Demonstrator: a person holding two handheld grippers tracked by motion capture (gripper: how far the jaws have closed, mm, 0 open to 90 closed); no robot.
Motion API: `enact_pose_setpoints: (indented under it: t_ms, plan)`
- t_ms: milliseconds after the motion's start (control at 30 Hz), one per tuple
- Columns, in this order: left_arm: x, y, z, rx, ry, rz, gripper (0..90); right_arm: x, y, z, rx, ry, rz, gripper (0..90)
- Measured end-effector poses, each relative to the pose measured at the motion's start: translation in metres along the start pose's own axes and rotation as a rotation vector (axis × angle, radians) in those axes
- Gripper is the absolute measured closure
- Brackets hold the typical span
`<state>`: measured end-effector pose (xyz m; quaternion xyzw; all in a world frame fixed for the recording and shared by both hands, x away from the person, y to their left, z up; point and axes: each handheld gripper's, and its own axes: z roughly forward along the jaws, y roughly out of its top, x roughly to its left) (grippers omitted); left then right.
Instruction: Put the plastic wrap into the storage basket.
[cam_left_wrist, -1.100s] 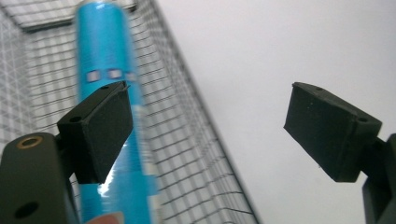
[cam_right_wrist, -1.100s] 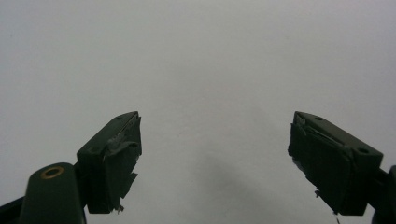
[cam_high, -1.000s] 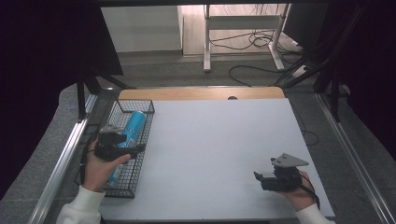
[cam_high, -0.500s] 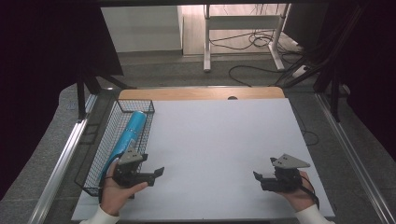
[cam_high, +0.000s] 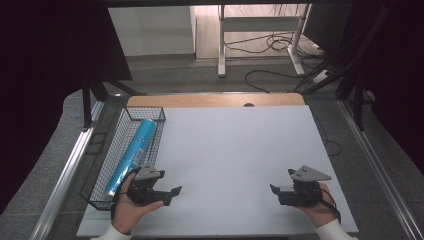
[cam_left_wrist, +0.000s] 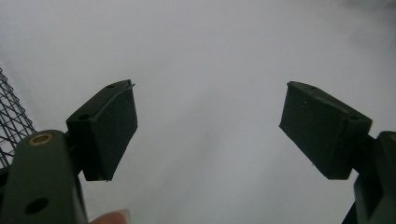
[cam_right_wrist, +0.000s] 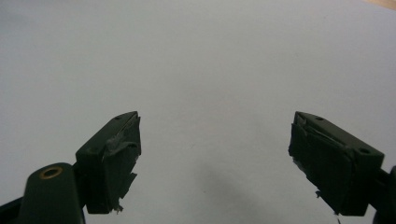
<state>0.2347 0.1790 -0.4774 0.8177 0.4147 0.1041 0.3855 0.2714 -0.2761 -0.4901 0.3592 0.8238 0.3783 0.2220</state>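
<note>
A blue cylindrical can (cam_high: 132, 152) lies lengthwise in a black wire basket (cam_high: 145, 109) at the table's left side. My left gripper (cam_high: 172, 195) rests on the white tabletop just right of the basket's near end, apart from the can. Its jaws have just closed a little but stand open, with nothing between them (cam_left_wrist: 208, 107). Near the front right of the table my right gripper (cam_high: 276, 194) sits in the person's hand, open over bare tabletop (cam_right_wrist: 215, 126). Both grippers point toward the table's middle.
The white tabletop (cam_high: 235, 150) stretches between the two grippers, with a wooden strip along its far edge (cam_high: 215, 100). A corner of the basket mesh (cam_left_wrist: 11, 116) shows beside the left jaw. Metal rails run along both sides of the table.
The left hand has come away from above the can in the basket and moved down and right onto the tabletop. The can stays in the basket. The right hand has kept still.
</note>
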Motion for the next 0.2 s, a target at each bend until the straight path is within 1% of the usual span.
enact_pose_setpoints:
  t_ms: [200]
  plan:
    - [0.0008,0.0001,0.0013,0.006,0.003,-0.001,18.5,0.0017,0.0002,-0.0007,-0.006,0.005,-0.005,17.1]
